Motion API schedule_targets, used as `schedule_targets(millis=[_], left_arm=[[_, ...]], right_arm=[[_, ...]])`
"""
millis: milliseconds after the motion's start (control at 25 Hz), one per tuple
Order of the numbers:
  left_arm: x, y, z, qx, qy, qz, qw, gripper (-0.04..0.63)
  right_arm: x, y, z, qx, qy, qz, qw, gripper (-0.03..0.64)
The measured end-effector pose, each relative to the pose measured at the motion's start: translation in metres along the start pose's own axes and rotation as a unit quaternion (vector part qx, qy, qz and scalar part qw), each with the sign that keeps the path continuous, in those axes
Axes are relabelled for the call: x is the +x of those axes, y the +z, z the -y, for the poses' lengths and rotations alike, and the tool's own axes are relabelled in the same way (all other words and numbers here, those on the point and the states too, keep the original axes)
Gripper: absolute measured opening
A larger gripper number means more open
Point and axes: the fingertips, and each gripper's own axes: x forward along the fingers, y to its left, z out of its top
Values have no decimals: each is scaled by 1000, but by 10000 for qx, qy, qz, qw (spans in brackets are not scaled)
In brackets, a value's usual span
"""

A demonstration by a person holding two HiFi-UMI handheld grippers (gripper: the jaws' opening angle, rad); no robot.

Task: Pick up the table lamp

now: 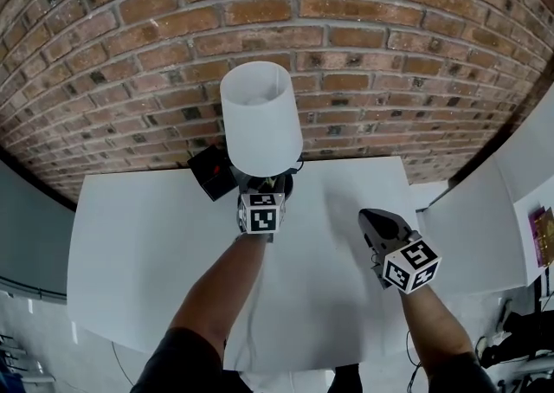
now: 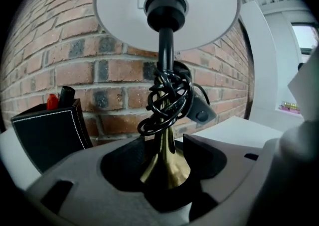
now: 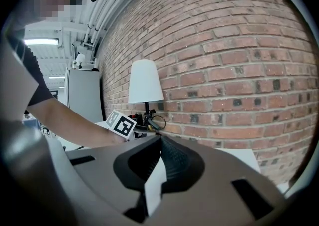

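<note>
Brass shows between the jaws of the left gripper (image 1: 262, 196): they seem to pinch the flared lower stem of the table lamp (image 1: 260, 119), though firm contact is hard to confirm. The lamp stands mid-way along the white table's (image 1: 147, 244) far edge. The right gripper (image 1: 374, 220) hovers near the right edge, jaws pressed together, empty. A good lift likely means squeezing firmly and rising straight, keeping the top-heavy shade upright.
</note>
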Motion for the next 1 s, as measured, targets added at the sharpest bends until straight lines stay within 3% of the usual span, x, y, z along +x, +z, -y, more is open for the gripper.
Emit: schedule_targets(millis=[120, 200, 400, 1000], left_arm=[[0, 6, 0, -357, 94, 121, 9992, 235], [3, 7, -4, -375, 202, 158, 9990, 220], [9, 9, -2, -148, 79, 12, 9999, 156], [-12, 10, 4, 236, -526, -263, 9980, 138]], right_arm=[[-1, 1, 0, -14, 16, 3, 10000, -6], [-1, 1, -1, -11, 18, -6, 10000, -6], [-3, -6, 2, 16, -6, -75, 10000, -6], [-7, 12, -2, -134, -59, -96, 9998, -6]])
